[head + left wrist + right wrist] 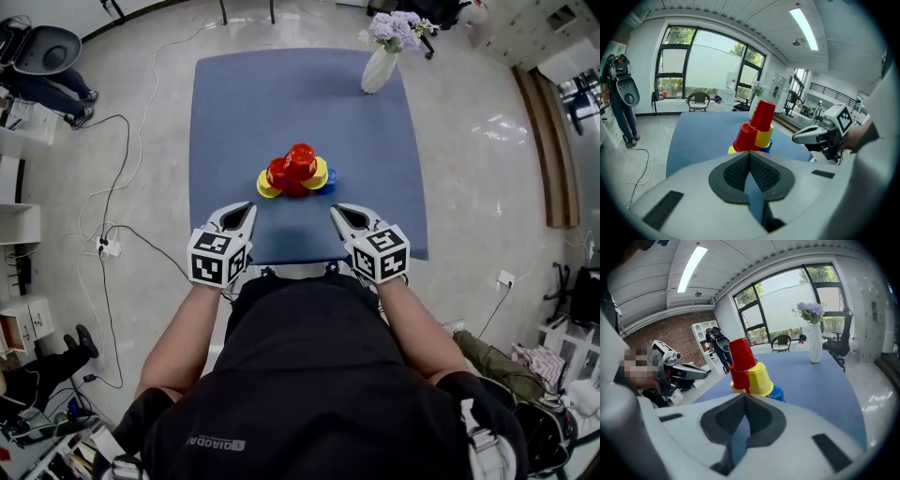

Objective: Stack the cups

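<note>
The white left tool [247, 212] sits clenched and empty, near-left of the pile of upturned plastic cups [298, 171]; that pile stands about midway on the matte blue tabletop [281, 94], with a glossy red tapered cup on top of red, yellow and blue ones, all smooth-walled; the white right tool [339, 212], near-right of the pile, is likewise clenched on nothing; the stacking looks finished, so the next move probably calls only for holding both tools clear without nudging the light, tippy pile.
</note>
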`<state>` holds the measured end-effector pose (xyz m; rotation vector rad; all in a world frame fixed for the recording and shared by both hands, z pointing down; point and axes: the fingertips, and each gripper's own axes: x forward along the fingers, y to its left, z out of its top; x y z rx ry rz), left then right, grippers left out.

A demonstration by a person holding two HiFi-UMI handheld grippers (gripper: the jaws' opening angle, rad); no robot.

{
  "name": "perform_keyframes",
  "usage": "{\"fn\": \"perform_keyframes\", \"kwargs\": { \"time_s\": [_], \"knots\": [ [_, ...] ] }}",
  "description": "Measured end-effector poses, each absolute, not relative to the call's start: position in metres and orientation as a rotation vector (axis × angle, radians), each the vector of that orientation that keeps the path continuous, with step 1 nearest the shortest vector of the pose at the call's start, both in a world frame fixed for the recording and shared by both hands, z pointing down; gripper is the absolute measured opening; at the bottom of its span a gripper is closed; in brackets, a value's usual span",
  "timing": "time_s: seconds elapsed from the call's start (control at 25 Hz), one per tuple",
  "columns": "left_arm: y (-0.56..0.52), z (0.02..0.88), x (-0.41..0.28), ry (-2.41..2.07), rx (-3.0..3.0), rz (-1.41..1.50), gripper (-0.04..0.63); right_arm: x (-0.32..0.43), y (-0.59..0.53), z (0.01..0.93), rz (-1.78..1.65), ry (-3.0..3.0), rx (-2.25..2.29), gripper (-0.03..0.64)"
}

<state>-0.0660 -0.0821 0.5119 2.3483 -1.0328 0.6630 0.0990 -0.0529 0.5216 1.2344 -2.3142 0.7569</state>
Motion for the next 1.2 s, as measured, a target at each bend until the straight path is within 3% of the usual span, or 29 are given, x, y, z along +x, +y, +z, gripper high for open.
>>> {"fn": "perform_keyframes", "kwargs": {
  "time_s": [1.2],
  "knots": [
    [-0.0800, 0.5126, -0.0634, -1.032, 2.355, 0.661, 0.003, 0.0980, -0.0549, 0.5205, 0.713, -2.308, 1.216, 0.002]
  ]
}}
